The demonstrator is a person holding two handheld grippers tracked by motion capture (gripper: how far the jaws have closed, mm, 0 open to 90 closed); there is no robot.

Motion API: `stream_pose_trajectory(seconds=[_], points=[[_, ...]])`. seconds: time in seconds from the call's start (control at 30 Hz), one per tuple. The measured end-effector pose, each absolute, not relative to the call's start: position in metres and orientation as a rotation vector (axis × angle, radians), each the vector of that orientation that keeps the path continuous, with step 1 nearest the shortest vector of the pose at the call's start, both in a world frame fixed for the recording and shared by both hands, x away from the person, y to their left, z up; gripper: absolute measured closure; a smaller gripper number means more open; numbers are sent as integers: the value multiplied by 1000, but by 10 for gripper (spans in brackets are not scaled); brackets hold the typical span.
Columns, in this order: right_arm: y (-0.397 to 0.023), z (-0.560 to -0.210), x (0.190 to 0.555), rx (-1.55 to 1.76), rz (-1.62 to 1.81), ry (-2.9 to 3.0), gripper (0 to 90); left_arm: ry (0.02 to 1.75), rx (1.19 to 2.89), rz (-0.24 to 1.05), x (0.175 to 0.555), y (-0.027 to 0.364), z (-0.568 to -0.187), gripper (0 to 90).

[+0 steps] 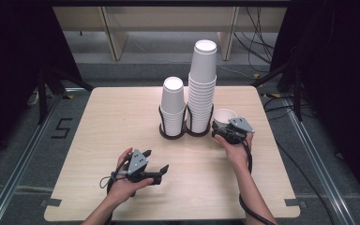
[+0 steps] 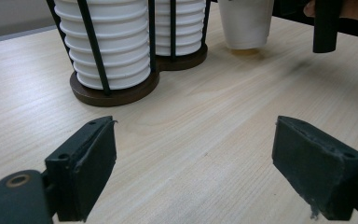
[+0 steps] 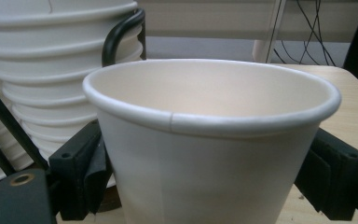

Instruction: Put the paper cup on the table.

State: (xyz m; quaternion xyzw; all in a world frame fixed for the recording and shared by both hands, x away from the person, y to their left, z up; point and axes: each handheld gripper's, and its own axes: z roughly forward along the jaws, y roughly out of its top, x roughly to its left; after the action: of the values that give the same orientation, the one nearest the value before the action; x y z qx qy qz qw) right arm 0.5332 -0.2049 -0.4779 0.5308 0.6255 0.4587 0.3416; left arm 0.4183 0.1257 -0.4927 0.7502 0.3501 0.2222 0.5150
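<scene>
A single white paper cup (image 3: 209, 154) is seen standing upright, mouth up, on the light wooden table (image 1: 122, 117), just right of the dark double-ring cup holder (image 1: 183, 132). It is flanked by the two black jaws of the right gripper (image 1: 221, 132), which is held in the person's right hand (image 1: 236, 150); the jaws are set at either side of the cup wall, but whether the pads press on it cannot be told. In the holder, a short stack of inverted white paper cups (image 1: 173, 105) is kept in the left ring and a taller stack of inverted white paper cups (image 1: 201, 84) in the right ring. Nearer the table's front edge, the left gripper (image 1: 157, 169) is held in the left hand (image 1: 124, 180), its jaws parted with nothing between them.
</scene>
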Motion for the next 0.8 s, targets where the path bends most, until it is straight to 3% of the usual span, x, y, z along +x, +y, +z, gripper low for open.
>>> stream_pose_trajectory(seconds=[0.63, 0.8], points=[[-202, -482, 532, 1355, 1147, 1650, 129, 842, 1806, 526, 418, 125, -494, 135], [-201, -482, 528, 1348, 1121, 1650, 41, 842, 1807, 523, 418, 125, -495, 134]])
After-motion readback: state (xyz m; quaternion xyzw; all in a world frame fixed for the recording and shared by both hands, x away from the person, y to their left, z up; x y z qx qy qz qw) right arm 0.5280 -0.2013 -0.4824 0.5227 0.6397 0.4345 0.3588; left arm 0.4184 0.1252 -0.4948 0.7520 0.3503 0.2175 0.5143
